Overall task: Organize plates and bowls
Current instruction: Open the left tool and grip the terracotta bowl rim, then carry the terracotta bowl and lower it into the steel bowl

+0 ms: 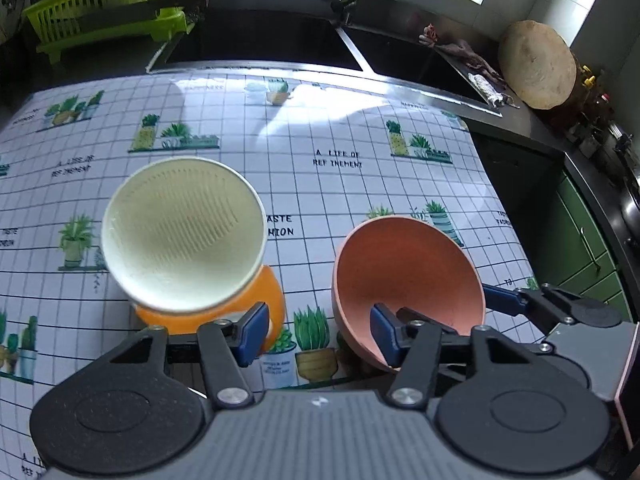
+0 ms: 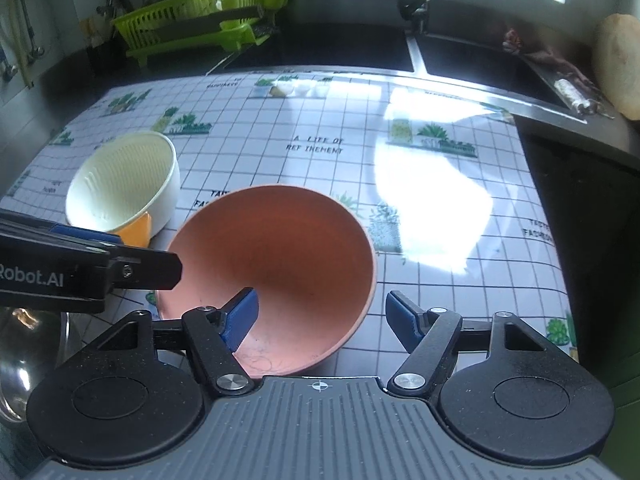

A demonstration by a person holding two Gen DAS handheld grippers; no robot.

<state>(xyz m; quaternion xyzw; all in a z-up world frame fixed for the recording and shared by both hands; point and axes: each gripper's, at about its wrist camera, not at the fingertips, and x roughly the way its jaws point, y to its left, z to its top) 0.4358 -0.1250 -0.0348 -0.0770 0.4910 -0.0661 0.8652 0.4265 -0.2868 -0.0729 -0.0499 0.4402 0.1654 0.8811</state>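
While both tools tilt steeply down at the counter (image 1: 360, 128) with its grid-and-plant cloth, each stands with its blue pads spread and nothing pressed between them. The left tool (image 1: 316, 334) hangs over the gap between two bowls; its left pad is in front of the orange bowl (image 1: 268, 292) and its right pad overlaps the near rim of the terracotta bowl (image 1: 404, 272), though whether it touches is unclear. The right tool (image 2: 322, 320) has its left pad over the inside of the terracotta bowl (image 2: 280, 256), near the rim, and its right pad over bare cloth beside the bowl; the jaws are apart, gripping nothing.

The terracotta bowl leans, its mouth tipped up toward the cameras. The cream ribbed bowl (image 1: 184, 232) sits tilted inside the orange bowl, to the left of it.

The left wrist view alone shows the right tool's arm reaching in from the right edge, and a round wooden board (image 1: 536, 64) beyond the sink (image 1: 260, 40). The right wrist view alone shows the left tool's body crossing from the left edge, white bowls in the green drying rack (image 2: 200, 20), and a metal pot (image 2: 24, 352) at the lower left.
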